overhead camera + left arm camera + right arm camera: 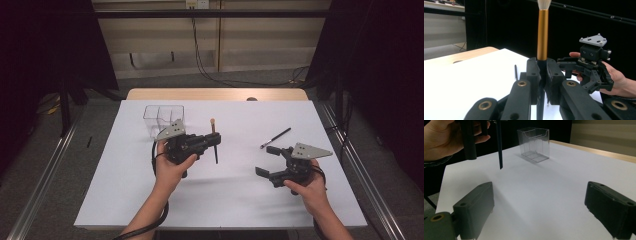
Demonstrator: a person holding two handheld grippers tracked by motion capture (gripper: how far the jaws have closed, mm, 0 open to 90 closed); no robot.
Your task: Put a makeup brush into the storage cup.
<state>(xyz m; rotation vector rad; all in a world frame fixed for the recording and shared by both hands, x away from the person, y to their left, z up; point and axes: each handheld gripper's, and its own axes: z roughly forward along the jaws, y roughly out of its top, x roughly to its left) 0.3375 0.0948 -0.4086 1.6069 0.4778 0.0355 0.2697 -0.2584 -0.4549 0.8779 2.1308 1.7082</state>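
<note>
A brush with a gold ferrule (542, 35) and a thin black handle (216, 155) stands upright in my left gripper (216, 140), which is shut on it just below the ferrule (542, 65). Its pale bristle tip (212, 121) points up, and its handle end (499, 150) hangs above the white table top. My right gripper (266, 161) is held at the right side of the table with its jaws wide apart (539, 192) and nothing between them. A clear plastic box (163, 119) with compartments stands behind the left hand and appears empty (534, 143).
A second thin black brush (275, 138) lies on the white table top (225, 200), just beyond my right gripper. A wooden edge (215, 94) runs along the far side. Metal rails (45, 165) flank the table, with dark curtains beyond.
</note>
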